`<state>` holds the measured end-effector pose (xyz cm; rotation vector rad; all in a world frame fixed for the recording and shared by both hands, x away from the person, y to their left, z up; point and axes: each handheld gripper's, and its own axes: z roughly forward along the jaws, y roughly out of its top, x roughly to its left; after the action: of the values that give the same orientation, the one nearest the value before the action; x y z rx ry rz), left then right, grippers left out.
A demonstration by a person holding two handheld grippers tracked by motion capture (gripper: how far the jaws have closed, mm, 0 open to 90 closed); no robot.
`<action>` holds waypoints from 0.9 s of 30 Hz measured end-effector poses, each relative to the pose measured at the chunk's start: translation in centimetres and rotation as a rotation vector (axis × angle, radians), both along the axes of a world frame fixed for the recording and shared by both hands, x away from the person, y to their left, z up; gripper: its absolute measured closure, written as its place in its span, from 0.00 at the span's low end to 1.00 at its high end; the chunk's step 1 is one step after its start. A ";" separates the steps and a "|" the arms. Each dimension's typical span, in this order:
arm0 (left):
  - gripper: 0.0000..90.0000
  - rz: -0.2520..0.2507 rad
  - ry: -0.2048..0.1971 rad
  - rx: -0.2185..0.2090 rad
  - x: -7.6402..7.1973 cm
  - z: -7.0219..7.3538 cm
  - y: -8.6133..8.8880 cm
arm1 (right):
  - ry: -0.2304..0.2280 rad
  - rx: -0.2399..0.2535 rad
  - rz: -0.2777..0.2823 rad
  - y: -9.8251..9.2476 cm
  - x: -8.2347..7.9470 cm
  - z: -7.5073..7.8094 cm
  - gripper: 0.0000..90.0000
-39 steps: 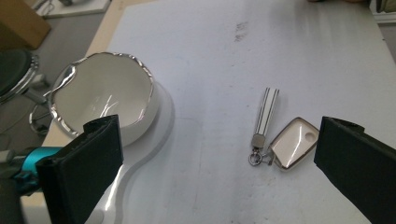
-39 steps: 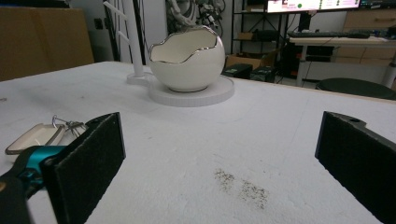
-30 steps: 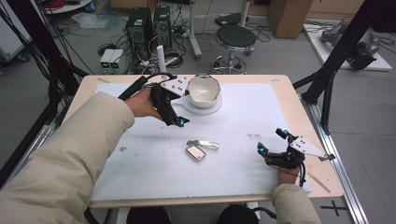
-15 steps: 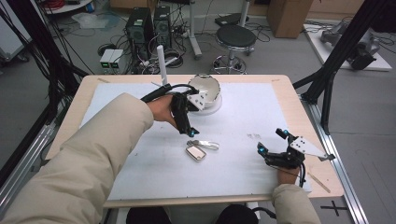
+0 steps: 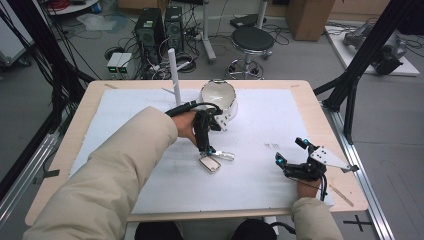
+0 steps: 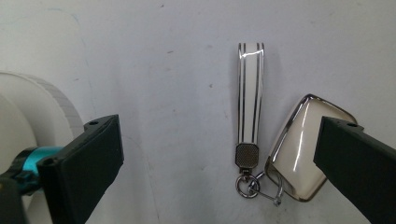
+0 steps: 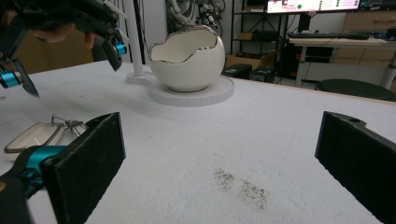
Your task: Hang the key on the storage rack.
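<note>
A cream key fob (image 5: 210,163) with a chrome rim lies on the white mat (image 5: 125,120), joined by a ring to a white striped strap (image 5: 224,155). My left gripper (image 5: 206,149) hovers open right over them, pointing down. In the left gripper view the strap (image 6: 250,105) lies between the jaws and the fob (image 6: 299,156) is beside the right jaw, with nothing gripped. My right gripper (image 5: 290,152) rests open near the front right of the mat, nothing between its jaws. From there the fob (image 7: 32,135) lies at the left.
A white egg-shaped bowl (image 5: 218,96) with a silver rim sits on a round white base (image 7: 191,95) at the back centre. A thin white post (image 5: 173,70) stands to its left. Dark specks (image 7: 240,184) mark the mat in front of my right gripper.
My left gripper has moved from beside the bowl toward the front and now hangs over the key fob and strap. The right gripper has stayed put.
</note>
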<state>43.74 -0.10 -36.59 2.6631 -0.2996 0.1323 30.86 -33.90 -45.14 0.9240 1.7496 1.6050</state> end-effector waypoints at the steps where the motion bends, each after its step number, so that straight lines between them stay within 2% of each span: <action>1: 0.02 -0.002 0.005 0.012 0.1 -0.5 -0.3 | 0.003 0.002 0.001 0.0 0.0 0.0 0.01; 2: 0.02 -0.001 0.007 0.016 0.2 -0.7 -0.4 | -0.009 -0.004 -0.002 -0.1 0.1 0.0 0.01; 5: 0.03 -0.002 0.012 0.023 0.3 -1.0 -0.7 | -0.004 0.004 -0.003 0.0 0.0 0.0 0.01; 12: 0.03 -0.008 0.019 0.073 0.3 -2.2 -1.3 | -0.004 0.004 -0.003 0.0 0.0 0.0 0.01; 15: 0.10 -0.016 0.025 0.095 0.2 -2.7 -1.5 | -0.004 0.003 -0.002 0.0 0.0 0.0 0.01; 22: 0.11 0.004 0.026 0.116 0.2 -2.9 -1.7 | -0.005 0.001 -0.002 0.0 0.1 0.0 0.01; 25: 0.14 0.004 0.010 0.126 0.2 -2.8 -1.9 | -0.009 -0.002 0.000 -0.1 0.1 0.0 0.01; 27: 0.17 0.008 0.021 0.137 0.2 -2.9 -2.0 | -0.008 0.000 0.000 0.0 0.1 0.0 0.01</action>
<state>43.92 -2.10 -39.45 2.7997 -0.3007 0.0899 30.94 -33.94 -45.15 0.9164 1.7440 1.6062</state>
